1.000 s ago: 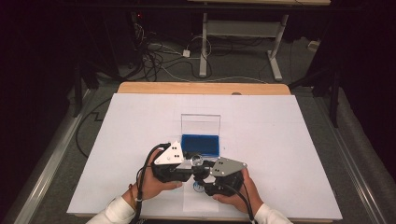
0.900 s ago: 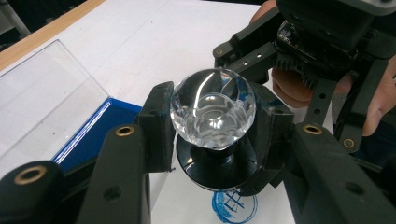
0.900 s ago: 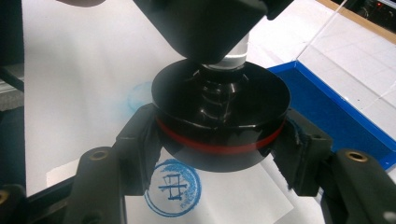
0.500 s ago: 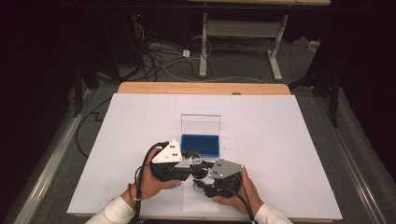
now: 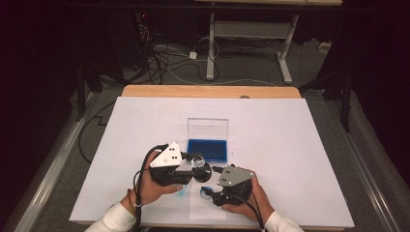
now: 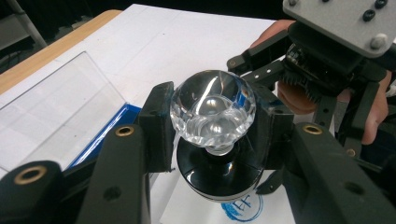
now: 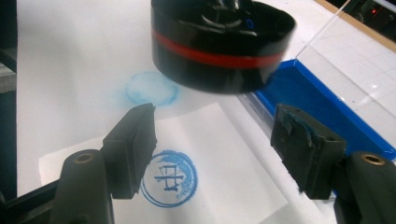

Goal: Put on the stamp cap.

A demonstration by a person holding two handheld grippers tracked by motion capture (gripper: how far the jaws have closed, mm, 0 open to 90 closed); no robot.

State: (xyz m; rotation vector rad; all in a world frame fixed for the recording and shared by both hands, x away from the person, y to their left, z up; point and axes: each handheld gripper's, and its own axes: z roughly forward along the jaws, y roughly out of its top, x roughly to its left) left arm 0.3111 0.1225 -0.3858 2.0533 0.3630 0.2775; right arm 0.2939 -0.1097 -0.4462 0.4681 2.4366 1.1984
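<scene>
While the left gripper (image 5: 192, 166) pinches the stamp (image 6: 213, 114) by its clear knob, pads pressed to either side, the stamp hangs lifted off the paper (image 7: 219, 154), just short of the blue ink pad (image 5: 208, 150). The stamping itself looks done: a round blue print (image 7: 169, 178) sits on the paper, and a fainter smudge (image 7: 152, 88) marks the sheet beyond it. To the right, the right gripper (image 7: 215, 140) has just been opening; its jaws stand spread over the paper with nothing between them, the print below the gap. Next, I judge, the stamp goes back to the pad or down on the table, which calls for a level carry so the inked face touches nothing on the way.

The high view gives the layout: pad with its clear lid (image 5: 208, 128) upright behind it. The left gripper view shows the grip on the knob. The right gripper view shows the print's cross-like figure and the stamp's red band.
</scene>
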